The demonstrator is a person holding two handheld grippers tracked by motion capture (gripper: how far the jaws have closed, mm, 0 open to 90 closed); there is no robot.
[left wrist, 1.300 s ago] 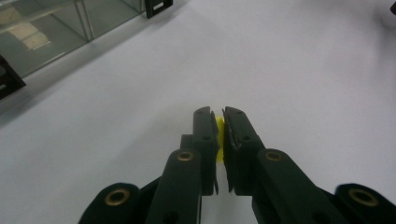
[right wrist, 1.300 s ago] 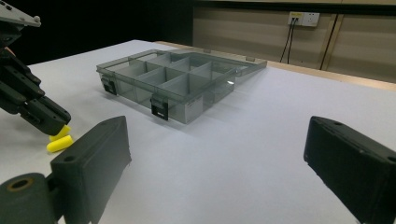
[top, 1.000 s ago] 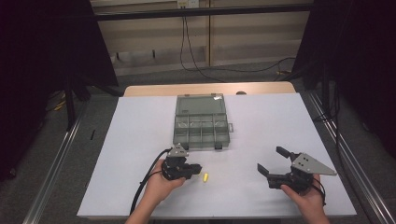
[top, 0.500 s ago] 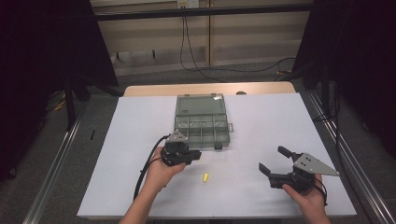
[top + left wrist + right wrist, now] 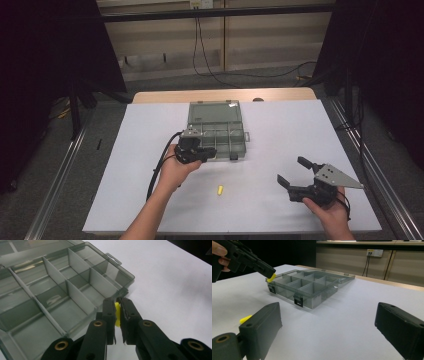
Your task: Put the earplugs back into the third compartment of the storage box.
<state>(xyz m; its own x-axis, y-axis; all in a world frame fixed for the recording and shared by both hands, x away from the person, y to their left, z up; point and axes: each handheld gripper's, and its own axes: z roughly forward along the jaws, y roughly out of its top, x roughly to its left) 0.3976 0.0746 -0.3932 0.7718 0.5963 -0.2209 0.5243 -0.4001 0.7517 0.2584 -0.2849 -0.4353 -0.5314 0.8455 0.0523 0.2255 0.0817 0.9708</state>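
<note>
Left gripper view shows the left gripper (image 5: 116, 305) clamping a yellow piece (image 5: 116, 315), hidden from above.

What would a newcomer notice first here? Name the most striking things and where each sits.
First, the open smoky-grey compartment box at the middle of the white table, its lid folded back. Next, the left gripper pinching a small yellow piece right at the box's near corner. A second yellow piece lies loose on the table in front, and the right gripper rests wide open at the right.
</note>
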